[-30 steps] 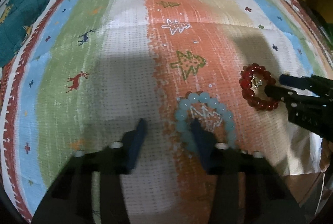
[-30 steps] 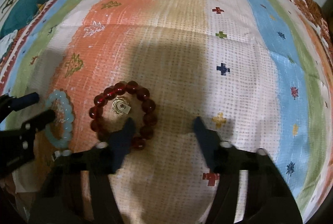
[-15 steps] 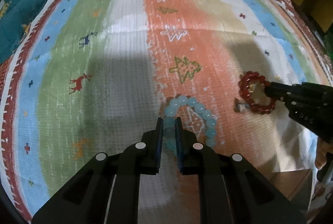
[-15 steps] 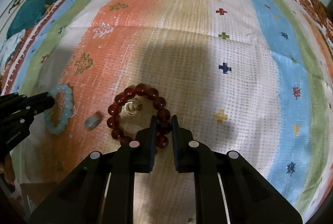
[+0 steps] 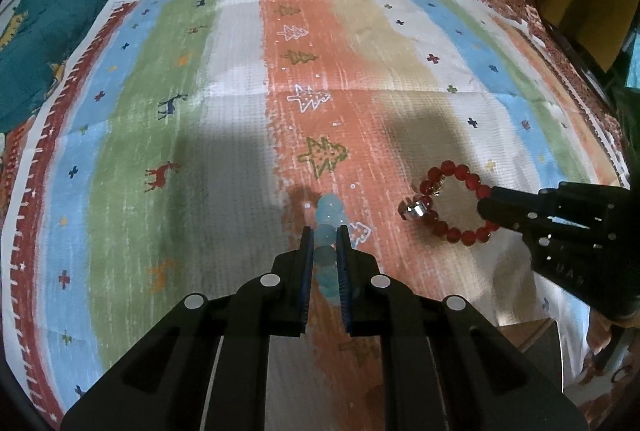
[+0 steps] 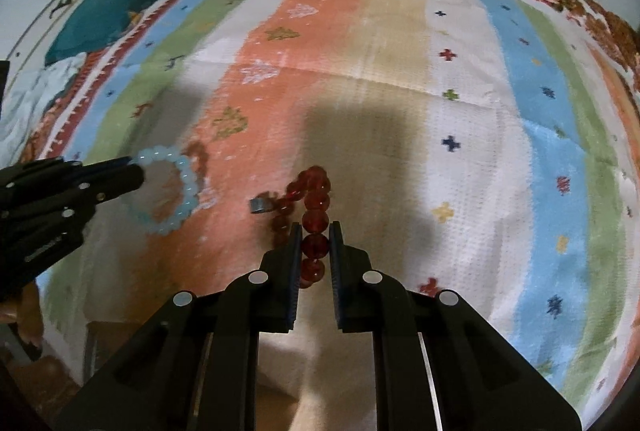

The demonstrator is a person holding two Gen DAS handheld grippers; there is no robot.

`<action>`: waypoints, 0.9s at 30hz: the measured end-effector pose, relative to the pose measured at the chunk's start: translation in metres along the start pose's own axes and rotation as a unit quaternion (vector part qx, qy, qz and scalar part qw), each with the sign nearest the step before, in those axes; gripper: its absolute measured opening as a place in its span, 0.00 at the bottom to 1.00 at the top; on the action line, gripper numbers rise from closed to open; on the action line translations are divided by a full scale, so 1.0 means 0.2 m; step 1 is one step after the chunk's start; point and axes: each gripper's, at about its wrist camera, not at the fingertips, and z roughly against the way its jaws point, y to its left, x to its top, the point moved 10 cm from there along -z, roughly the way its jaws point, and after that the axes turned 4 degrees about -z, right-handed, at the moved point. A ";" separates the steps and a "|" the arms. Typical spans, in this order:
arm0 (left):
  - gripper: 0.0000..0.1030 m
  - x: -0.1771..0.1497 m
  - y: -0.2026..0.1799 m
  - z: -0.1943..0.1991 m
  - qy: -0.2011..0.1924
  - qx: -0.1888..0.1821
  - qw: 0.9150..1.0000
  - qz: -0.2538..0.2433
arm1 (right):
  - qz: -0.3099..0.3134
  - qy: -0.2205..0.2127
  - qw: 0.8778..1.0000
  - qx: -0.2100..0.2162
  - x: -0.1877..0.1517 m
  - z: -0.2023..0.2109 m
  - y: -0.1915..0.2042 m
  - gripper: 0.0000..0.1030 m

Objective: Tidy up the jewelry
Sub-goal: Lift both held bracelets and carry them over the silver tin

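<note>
Now each hand-held gripper (image 5: 323, 237) (image 6: 315, 233) pinches a bracelet, pale blue (image 5: 329, 231) and red (image 6: 314, 219), by a few slippery beads; light, floppy loops.

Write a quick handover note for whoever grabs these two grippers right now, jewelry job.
Left gripper: shut on the pale blue bracelet, raised off the striped cloth.
Right gripper: shut on the red bracelet, also hanging off the cloth.
A small silver piece lies on the cloth by the red beads.
Done: both bracelets picked up.
Left: put each bracelet away and collect the silver piece. No jewelry box is in view.
</note>
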 end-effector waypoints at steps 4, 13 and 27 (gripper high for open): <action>0.11 -0.02 -0.01 0.03 -0.004 -0.001 1.000 0.002 | 0.004 -0.005 1.000 0.012 0.00 0.02 0.06 0.14; 0.11 -0.02 -0.04 0.14 -0.020 -0.010 1.000 0.007 | 0.016 -0.019 0.999 0.034 -0.01 0.12 0.17 0.14; 0.11 -0.02 -0.16 0.32 -0.054 -0.034 0.998 -0.002 | 0.014 -0.062 0.997 0.049 -0.04 0.39 0.21 0.14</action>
